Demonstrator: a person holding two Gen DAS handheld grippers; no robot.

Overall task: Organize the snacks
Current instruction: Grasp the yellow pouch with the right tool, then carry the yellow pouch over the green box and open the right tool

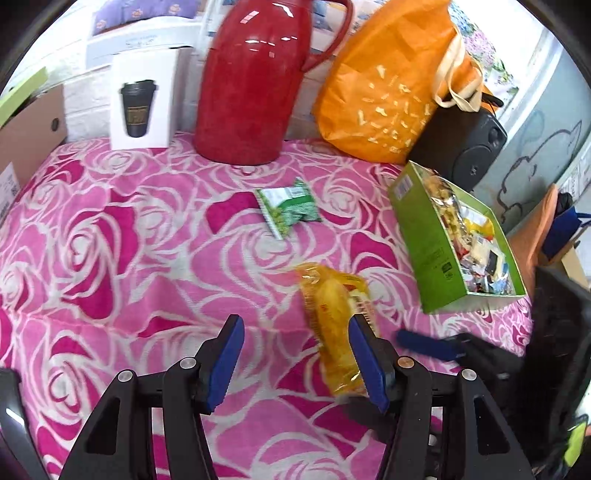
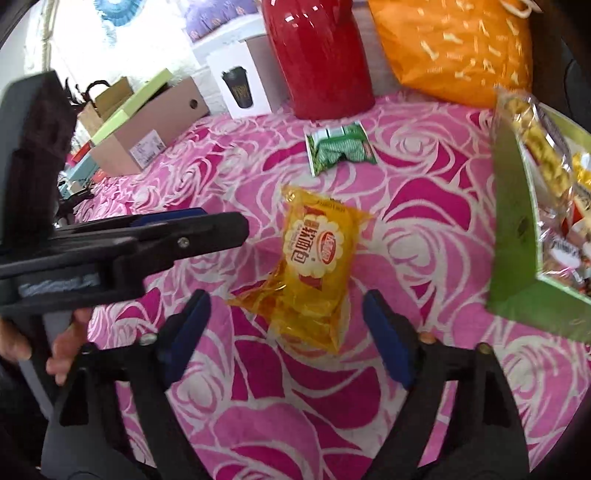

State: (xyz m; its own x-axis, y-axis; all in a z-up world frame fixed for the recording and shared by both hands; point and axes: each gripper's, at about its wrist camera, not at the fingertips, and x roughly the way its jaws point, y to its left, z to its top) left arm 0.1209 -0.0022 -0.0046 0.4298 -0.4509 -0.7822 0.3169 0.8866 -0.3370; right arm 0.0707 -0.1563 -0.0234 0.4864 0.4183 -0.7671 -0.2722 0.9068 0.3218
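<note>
On the rose-patterned counter (image 2: pixel 424 206) I see a yellow snack packet (image 2: pixel 314 266) between my right claw's (image 2: pixel 286 314) spread fingers; nothing gripped. My left claw (image 1: pixel 295 332) gapes empty beside it; the green snack box (image 1: pixel 428 236) sits near.

The place looks like a lived-in home room. The tabletop (image 1: pixel 110 236) is covered by a pink cloth printed with large roses. At its back stand a glossy red thermos jug (image 1: pixel 251 81), a crumpled orange fabric tote bag (image 1: pixel 388 92) and a white carton picturing a black travel cup (image 1: pixel 142 103). An open brown cardboard box (image 2: pixel 147 133) sits at one side, and a purple patterned cushion (image 2: pixel 218 14) lies behind.
</note>
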